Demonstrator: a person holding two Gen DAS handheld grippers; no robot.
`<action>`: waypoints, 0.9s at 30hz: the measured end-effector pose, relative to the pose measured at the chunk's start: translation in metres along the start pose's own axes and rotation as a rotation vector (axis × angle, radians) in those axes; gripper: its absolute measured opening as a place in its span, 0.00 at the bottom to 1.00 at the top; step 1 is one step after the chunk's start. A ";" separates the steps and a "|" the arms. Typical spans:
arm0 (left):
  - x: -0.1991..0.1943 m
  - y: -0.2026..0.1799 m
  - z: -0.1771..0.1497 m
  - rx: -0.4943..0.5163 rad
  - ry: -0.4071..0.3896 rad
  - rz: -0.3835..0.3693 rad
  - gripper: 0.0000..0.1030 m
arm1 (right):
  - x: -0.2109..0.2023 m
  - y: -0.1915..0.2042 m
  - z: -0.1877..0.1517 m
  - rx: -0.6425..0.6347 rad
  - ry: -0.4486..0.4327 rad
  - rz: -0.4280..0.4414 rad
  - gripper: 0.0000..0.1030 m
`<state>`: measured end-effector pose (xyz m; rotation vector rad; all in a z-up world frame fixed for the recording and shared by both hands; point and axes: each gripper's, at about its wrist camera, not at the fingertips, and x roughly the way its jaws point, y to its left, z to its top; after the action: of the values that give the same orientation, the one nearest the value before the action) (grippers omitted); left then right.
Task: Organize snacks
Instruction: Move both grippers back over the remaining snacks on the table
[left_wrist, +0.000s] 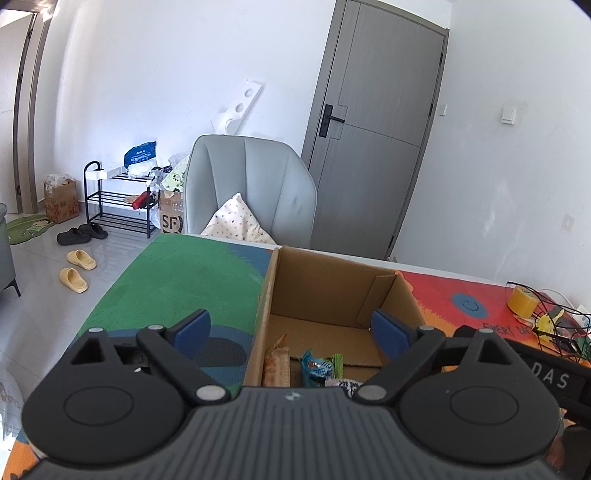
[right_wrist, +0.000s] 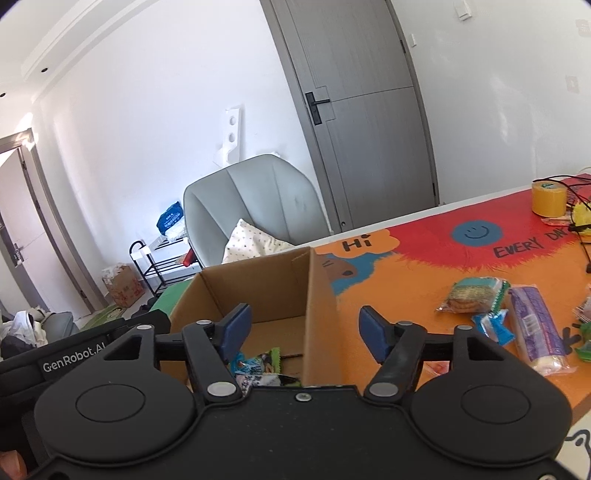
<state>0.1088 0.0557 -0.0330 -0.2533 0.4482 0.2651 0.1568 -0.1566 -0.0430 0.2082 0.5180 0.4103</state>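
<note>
An open cardboard box (left_wrist: 314, 288) stands on the colourful table mat; it also shows in the right wrist view (right_wrist: 258, 291). Inside lie an orange biscuit pack (left_wrist: 275, 363) and a blue-green snack packet (left_wrist: 319, 365), which also shows in the right wrist view (right_wrist: 258, 363). My left gripper (left_wrist: 291, 334) is open and empty over the box's near left wall. My right gripper (right_wrist: 304, 330) is open and empty over the box's right wall. On the mat to the right lie a cookie pack (right_wrist: 474, 295), a purple wrapped roll (right_wrist: 537, 330) and a small blue packet (right_wrist: 493, 326).
A yellow tape roll (right_wrist: 548, 199) and black cables (right_wrist: 580, 225) sit at the table's far right. A grey armchair (left_wrist: 251, 188) with a pillow stands behind the table, before a grey door (left_wrist: 376, 136). A shoe rack (left_wrist: 118, 199) stands on the left.
</note>
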 end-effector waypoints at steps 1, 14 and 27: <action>-0.001 0.000 -0.001 0.000 0.003 0.001 0.91 | -0.002 -0.002 -0.001 0.001 0.001 -0.005 0.64; -0.014 -0.026 -0.009 0.026 0.013 -0.045 0.92 | -0.034 -0.038 -0.005 0.026 -0.034 -0.119 0.87; -0.023 -0.079 -0.030 0.085 0.046 -0.149 0.93 | -0.073 -0.094 -0.010 0.075 -0.058 -0.251 0.88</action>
<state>0.1010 -0.0315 -0.0339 -0.2091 0.4825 0.0946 0.1245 -0.2714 -0.0467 0.2240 0.4955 0.1400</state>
